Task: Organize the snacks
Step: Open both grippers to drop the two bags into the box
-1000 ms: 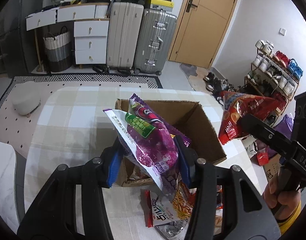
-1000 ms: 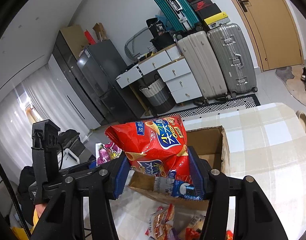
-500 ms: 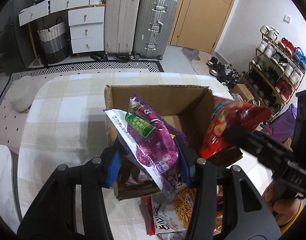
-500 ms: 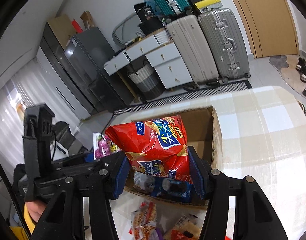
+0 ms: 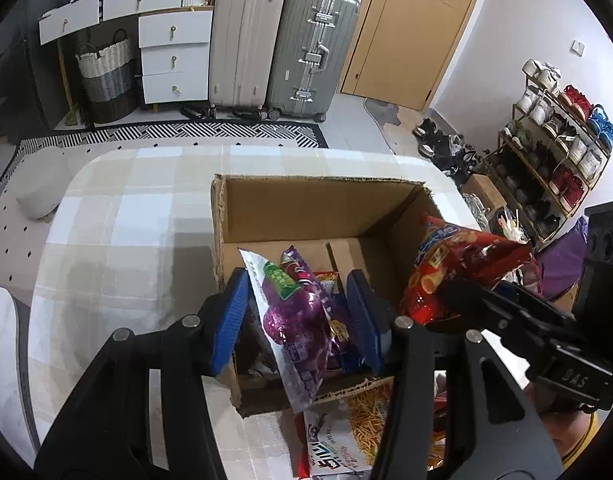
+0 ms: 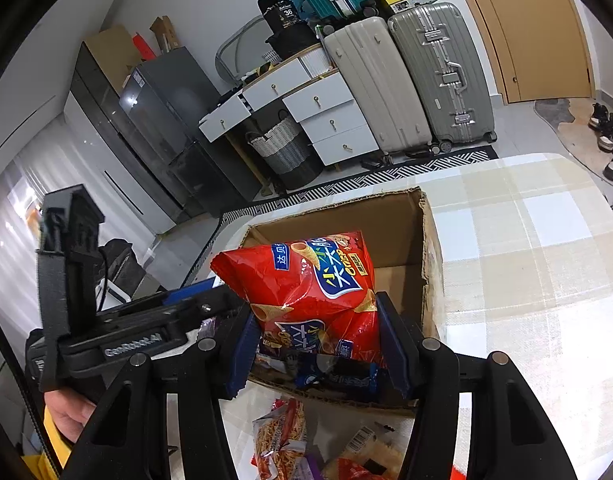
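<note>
Crowding the far wall, a beige hard-shell suitcase [image 5: 246, 36] and a ribbed silver suitcase [image 5: 312, 46] stand beside a white chest of drawers [image 5: 174, 54], well apart from the checked beige-and-white cloth-covered surface [image 5: 118, 236]. On it sits an open brown cardboard box [image 5: 306, 208], its far half bare, with open cloth to its left and beyond. The left hand-held gripper [image 5: 298, 312] clamps a shiny purple snack bag [image 5: 296, 316] between blue pads, tilted over the box's near left corner. The right hand-held gripper [image 6: 316, 340] squeezes a crinkled red cone-snack bag [image 6: 314, 292] upright over the box's near right side, above a dark blue packet [image 6: 338, 378] already inside. A white packet of orange snack sticks [image 5: 346, 432] lies on the surface just before the box's near wall.
</note>
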A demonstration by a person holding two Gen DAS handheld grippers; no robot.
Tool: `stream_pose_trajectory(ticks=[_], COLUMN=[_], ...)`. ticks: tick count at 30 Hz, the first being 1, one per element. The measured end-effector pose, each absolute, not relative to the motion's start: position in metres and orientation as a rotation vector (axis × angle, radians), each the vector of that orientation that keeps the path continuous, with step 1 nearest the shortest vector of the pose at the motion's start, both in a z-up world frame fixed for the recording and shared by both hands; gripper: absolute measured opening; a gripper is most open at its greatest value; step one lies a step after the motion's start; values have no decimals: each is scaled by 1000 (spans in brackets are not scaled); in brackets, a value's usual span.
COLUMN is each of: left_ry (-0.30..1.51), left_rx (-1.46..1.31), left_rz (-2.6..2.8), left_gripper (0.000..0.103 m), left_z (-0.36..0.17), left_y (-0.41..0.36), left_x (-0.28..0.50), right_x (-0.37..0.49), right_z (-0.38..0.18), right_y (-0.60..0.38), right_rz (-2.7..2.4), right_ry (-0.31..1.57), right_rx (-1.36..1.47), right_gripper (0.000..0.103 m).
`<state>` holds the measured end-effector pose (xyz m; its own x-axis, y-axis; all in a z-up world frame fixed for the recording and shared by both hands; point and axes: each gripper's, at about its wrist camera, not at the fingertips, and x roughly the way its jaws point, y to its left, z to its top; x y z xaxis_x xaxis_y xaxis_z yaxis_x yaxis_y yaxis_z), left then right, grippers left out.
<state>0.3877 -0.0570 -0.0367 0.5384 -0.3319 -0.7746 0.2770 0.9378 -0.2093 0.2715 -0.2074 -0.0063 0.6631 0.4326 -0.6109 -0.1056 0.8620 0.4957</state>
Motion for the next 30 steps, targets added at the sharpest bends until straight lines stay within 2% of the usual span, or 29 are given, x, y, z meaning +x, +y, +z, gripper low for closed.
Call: stream_pose_trajectory(ticks=[10,15,25,30], left_ry=[892,876,853,829], left_rx=[-77,-53,-42,-17], left_rz=[-327,-271,-232,-214], left_gripper=[49,59,59,65], left_z=[-13,-1,18,32], left_y=[-27,-18,0,3], left_x=[355,343,312,278], right_x=[273,274,257,234], right_z=[-2,0,17,37], right_y=[-202,-196,-193,-193], right_rz=[298,267,256,257], right_ry=[796,799,756,714], right_rx=[413,379,360,360], right_gripper=[56,57,57,57])
